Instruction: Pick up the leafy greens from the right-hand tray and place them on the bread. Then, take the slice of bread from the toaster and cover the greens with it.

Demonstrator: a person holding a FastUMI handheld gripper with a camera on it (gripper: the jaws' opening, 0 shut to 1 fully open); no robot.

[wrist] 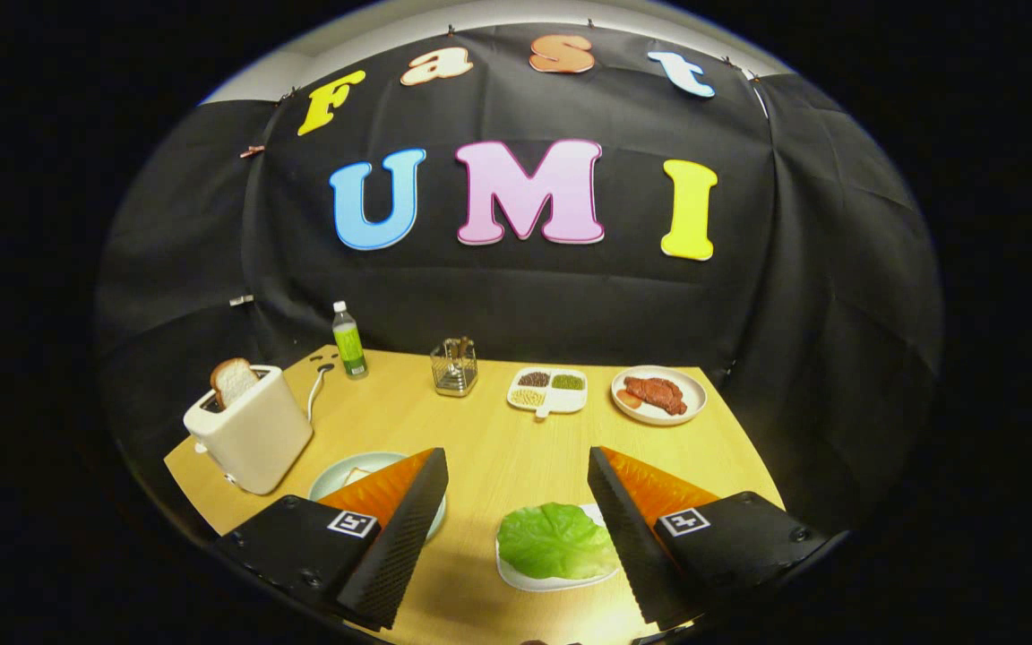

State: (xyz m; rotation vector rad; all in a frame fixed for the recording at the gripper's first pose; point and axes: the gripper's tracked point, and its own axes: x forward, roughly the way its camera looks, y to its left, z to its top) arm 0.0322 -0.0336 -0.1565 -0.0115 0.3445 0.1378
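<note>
We hold the gripper with fingers wide apart and empty. The lettuce leaf lies on its white tray between them. The toaster holds its bread slice; we judge that nothing is done yet.

Place: a staged recording booth, dressed up as a kitchen corner.
Walls: black cloth pinned up all round.
Counter: pale wooden counter boxed in by that cloth.
Kitchen props: toaster, bottle, divided dish of grains, plate of meat.
Jaws: spread wide, gripping nothing.
</note>
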